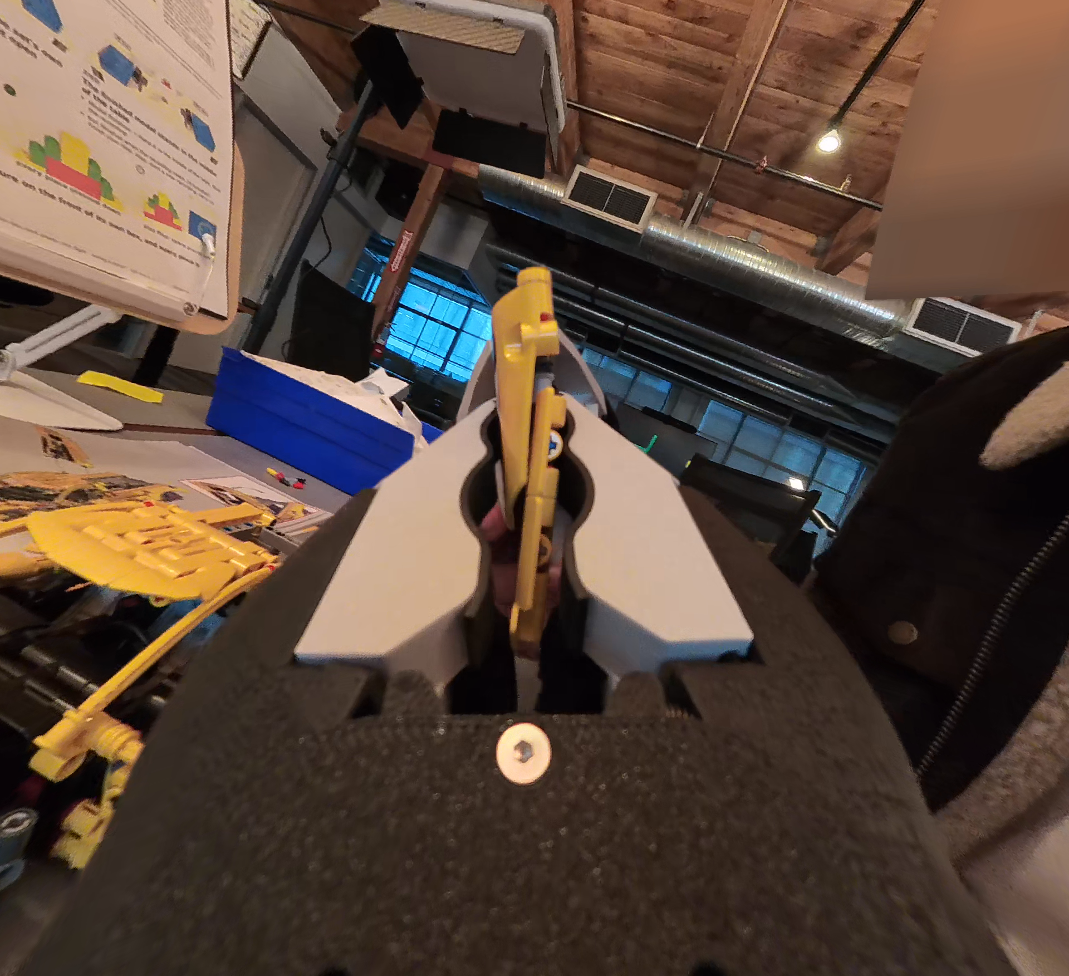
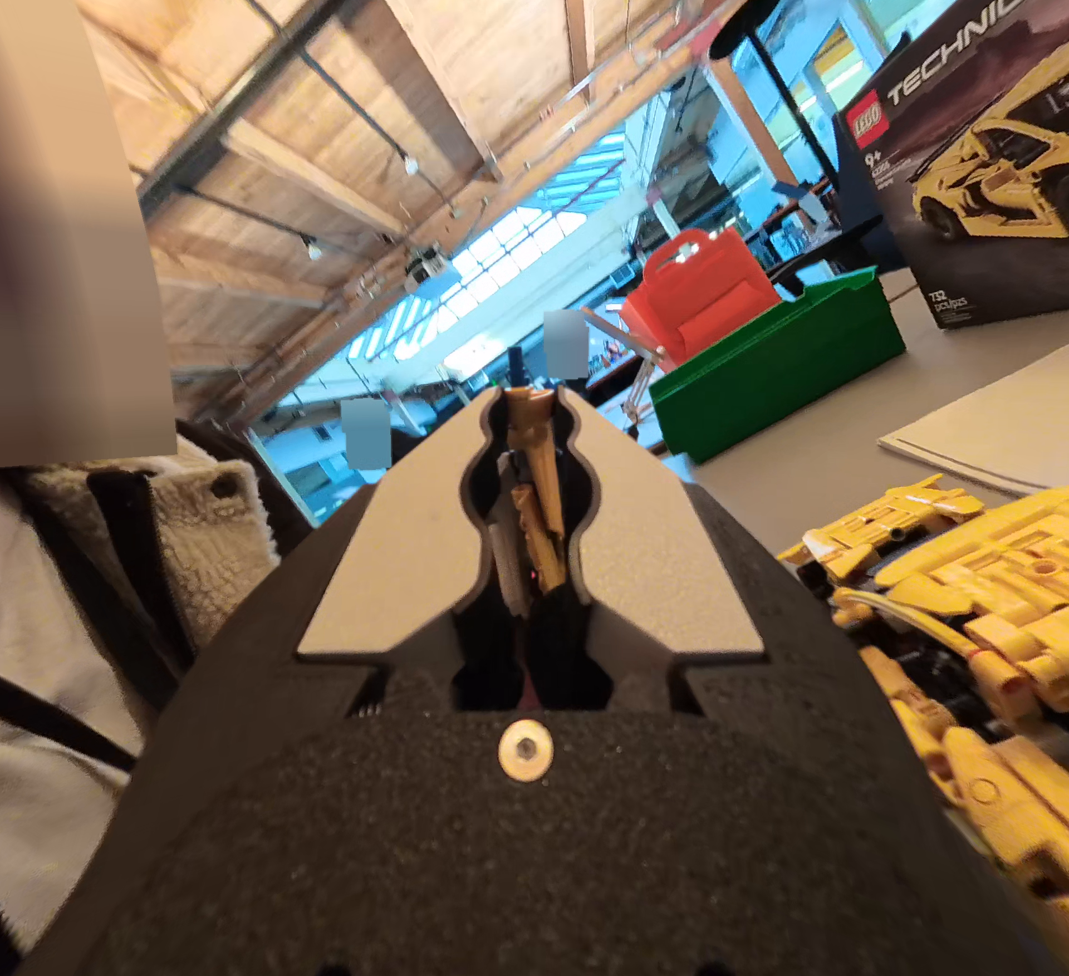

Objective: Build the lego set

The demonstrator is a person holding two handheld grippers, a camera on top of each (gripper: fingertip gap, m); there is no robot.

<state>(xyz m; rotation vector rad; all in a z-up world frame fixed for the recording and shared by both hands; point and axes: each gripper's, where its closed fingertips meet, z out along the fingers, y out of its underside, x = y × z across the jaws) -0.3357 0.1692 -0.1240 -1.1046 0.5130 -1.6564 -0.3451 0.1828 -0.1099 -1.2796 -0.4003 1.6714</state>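
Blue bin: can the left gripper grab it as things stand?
Probably not. The left gripper is shut on a yellow lego piece, tilted upward; the blue bin sits lower left.

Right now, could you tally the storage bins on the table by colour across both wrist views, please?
Blue bin: 1, in the left wrist view, with crumpled paper in it.
Green bin: 1, in the right wrist view, with a red carton standing at it.
Total: 2 bins.
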